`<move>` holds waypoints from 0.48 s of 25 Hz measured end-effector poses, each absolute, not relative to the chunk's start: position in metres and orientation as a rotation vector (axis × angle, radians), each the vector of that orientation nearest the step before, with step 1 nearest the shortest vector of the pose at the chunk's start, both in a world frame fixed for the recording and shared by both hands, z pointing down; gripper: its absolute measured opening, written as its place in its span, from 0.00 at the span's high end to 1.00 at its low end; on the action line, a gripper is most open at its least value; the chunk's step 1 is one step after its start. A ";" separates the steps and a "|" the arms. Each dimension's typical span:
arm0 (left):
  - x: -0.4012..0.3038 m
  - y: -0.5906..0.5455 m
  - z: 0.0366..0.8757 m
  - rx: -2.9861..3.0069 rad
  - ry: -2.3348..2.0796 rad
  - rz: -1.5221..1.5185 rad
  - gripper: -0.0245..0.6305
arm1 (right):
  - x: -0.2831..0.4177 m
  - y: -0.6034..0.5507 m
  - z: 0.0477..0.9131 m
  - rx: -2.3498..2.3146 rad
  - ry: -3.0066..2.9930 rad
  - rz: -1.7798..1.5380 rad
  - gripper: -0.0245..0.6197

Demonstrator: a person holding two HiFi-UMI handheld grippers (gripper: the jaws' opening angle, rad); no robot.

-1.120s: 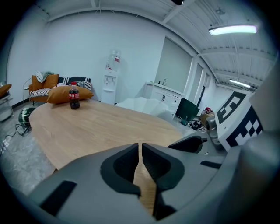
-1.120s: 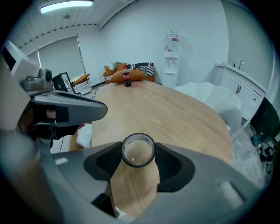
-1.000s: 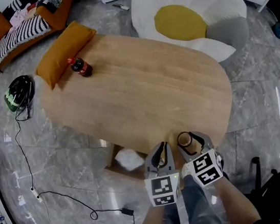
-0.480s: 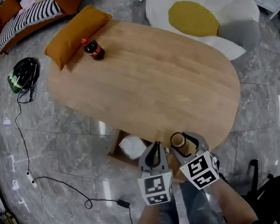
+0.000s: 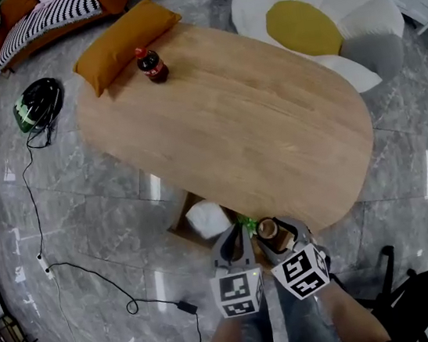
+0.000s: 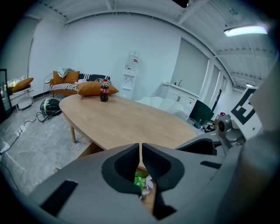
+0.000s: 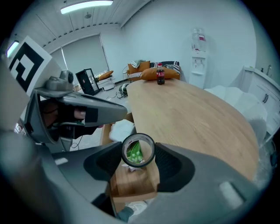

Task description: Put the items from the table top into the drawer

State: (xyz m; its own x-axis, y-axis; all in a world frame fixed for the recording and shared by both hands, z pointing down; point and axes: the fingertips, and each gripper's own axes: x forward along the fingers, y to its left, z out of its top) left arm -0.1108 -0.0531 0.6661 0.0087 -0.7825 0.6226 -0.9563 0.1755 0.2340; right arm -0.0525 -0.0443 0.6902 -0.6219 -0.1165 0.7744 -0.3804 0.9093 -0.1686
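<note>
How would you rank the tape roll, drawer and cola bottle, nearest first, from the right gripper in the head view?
1. Tape roll, held by the right gripper.
2. Drawer, open just left.
3. Cola bottle, far end of table.

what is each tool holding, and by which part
The right tool grips a roll of tape by the outer sides of its ring. The left tool is shut and empty.

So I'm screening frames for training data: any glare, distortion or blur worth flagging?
Head view: sharp, with white glare streaks on the glossy floor. Left gripper view: strong fisheye bending, black corners, ceiling light blown out. Right gripper view: same bending; tape roll crisp.
</note>
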 end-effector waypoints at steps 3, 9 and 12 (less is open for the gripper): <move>-0.107 -0.045 0.673 1.639 -1.796 0.354 0.92 | -0.051 -0.029 0.698 0.326 -2.215 0.422 0.60; -0.099 -0.029 0.684 1.622 -1.772 0.363 0.92 | -0.047 -0.012 0.719 0.293 -2.179 0.439 0.60; -0.097 -0.021 0.691 1.608 -1.764 0.365 0.92 | -0.046 -0.005 0.728 0.277 -2.170 0.449 0.60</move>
State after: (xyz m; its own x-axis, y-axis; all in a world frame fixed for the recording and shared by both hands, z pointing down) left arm -0.0969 -0.0210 0.6913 0.0272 -0.7495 0.6615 -0.9506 0.1854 0.2491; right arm -0.0456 -0.0054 0.7277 -0.5900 -0.0362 0.8066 -0.3536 0.9097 -0.2178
